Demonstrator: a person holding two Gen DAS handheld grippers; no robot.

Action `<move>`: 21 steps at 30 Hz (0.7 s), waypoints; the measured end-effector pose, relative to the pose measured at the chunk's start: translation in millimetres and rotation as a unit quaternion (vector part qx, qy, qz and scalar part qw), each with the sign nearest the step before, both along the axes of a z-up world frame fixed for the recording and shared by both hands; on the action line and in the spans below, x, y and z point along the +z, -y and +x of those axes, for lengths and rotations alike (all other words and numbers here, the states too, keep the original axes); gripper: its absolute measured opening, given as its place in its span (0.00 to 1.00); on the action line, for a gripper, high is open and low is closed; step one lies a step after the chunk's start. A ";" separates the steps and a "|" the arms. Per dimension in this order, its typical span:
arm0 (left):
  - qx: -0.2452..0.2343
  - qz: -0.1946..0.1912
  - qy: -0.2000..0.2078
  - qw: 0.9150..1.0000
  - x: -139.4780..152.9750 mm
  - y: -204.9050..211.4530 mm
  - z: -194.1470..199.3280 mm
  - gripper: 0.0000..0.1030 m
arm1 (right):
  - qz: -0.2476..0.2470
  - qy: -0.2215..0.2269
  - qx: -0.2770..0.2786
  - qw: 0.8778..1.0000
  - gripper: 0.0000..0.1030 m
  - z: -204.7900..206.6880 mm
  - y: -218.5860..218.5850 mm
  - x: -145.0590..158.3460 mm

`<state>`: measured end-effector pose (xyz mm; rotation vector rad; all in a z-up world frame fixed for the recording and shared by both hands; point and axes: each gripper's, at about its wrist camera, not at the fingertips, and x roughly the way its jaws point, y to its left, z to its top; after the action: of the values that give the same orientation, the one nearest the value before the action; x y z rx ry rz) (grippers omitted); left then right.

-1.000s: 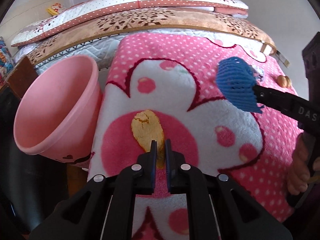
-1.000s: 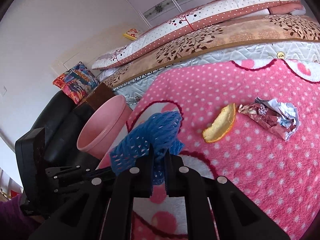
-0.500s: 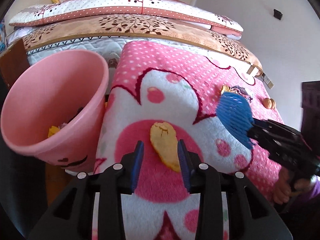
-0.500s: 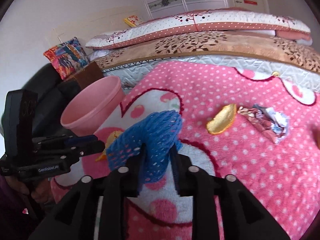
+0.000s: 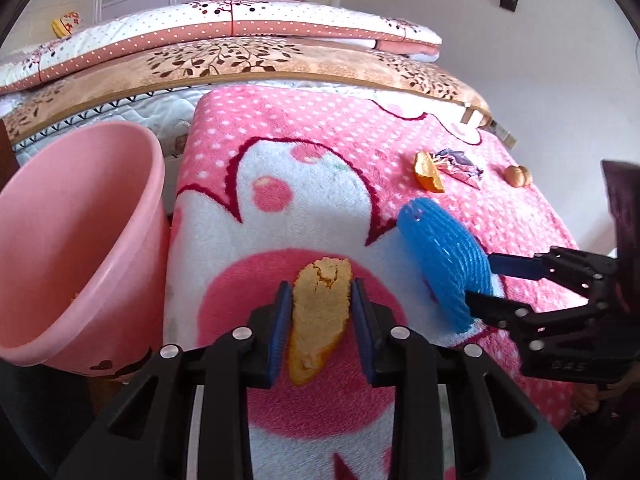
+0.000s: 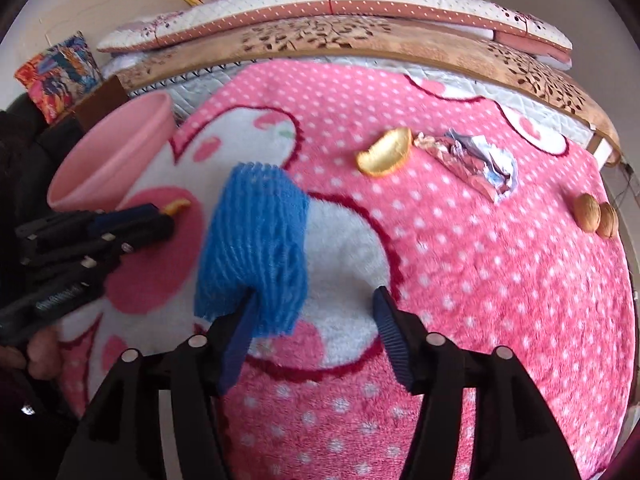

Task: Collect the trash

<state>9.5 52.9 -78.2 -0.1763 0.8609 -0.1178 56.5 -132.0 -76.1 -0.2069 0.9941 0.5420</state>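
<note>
My left gripper (image 5: pixel 318 300) is open with its jaws on either side of an orange peel (image 5: pixel 320 312) lying on the pink blanket (image 5: pixel 304 136). The pink bin (image 5: pixel 68 240) stands at the bed's left edge. My right gripper (image 6: pixel 312 312) is open; a blue foam net (image 6: pixel 256 248) rests against its left finger, over the blanket. The net also shows in the left wrist view (image 5: pixel 444 264). Further back lie a second orange peel (image 6: pixel 386 152), a crumpled foil wrapper (image 6: pixel 472 160) and two walnuts (image 6: pixel 596 216).
Folded quilts and a mattress (image 5: pixel 224 40) are stacked at the back. A colourful cushion (image 6: pixel 56 72) and a dark sofa (image 6: pixel 24 152) are at the left beyond the bin. A wall and a door are behind.
My left gripper opened and moved forward so its jaws flank the peel. My right gripper opened wide; the blue net, held before, now leans on its left finger.
</note>
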 end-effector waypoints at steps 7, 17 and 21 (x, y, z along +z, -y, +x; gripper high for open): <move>-0.018 0.017 -0.004 1.000 -1.4 9.3 4.2 0.31 | -0.012 0.013 -0.017 1.000 0.65 1.8 -1.5 -5.2; -0.024 0.044 -0.006 0.999 -2.1 15.7 4.0 0.31 | -0.012 0.021 -0.045 0.999 0.65 5.1 -5.1 -3.7; -0.026 0.061 -0.007 0.998 -2.5 19.3 3.5 0.31 | 0.001 0.022 -0.061 0.998 0.63 6.9 -2.3 -2.4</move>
<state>13.0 33.6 -80.7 -0.0409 0.8837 -0.1135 63.4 -129.7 -78.5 -0.1541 0.9557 0.4258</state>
